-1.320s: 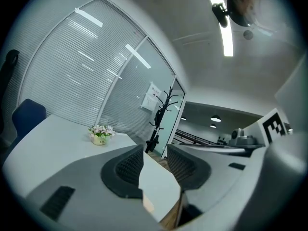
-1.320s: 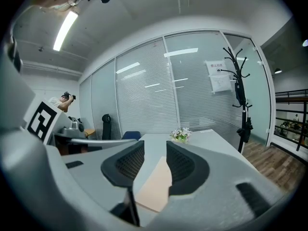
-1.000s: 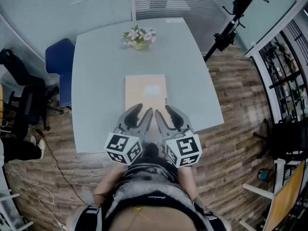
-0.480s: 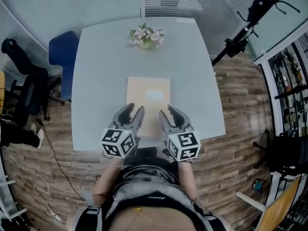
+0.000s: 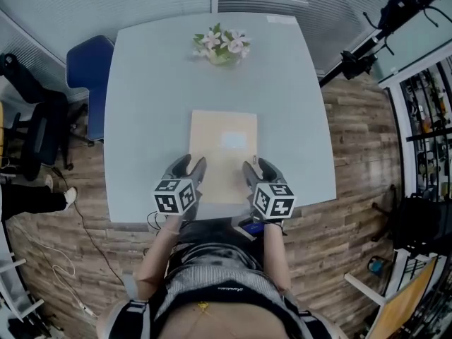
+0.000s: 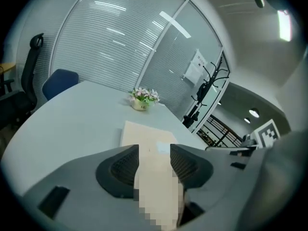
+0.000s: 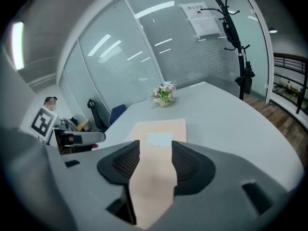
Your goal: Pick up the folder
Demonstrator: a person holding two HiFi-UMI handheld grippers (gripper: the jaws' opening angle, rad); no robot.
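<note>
A tan folder (image 5: pixel 222 154) with a white label lies flat on the grey table (image 5: pixel 148 83), near its front edge. My left gripper (image 5: pixel 191 165) hovers over the folder's near left corner, and my right gripper (image 5: pixel 257 167) over its near right corner. Both point forward and down, and their jaws are opening with nothing gripped. In the left gripper view the folder (image 6: pixel 144 131) shows through the gap of the left gripper (image 6: pixel 155 150). In the right gripper view the folder (image 7: pixel 161 126) shows likewise beyond the right gripper (image 7: pixel 155 150).
A small pot of flowers (image 5: pixel 222 46) stands at the table's far side. A blue chair (image 5: pixel 88 69) and a black chair (image 5: pixel 28 119) are at the left. A black stand (image 5: pixel 367 44) rises at the right over wooden floor.
Both grippers have come down and spread apart, from together above the folder's near edge to its two near corners. Their jaws stand wider than before.
</note>
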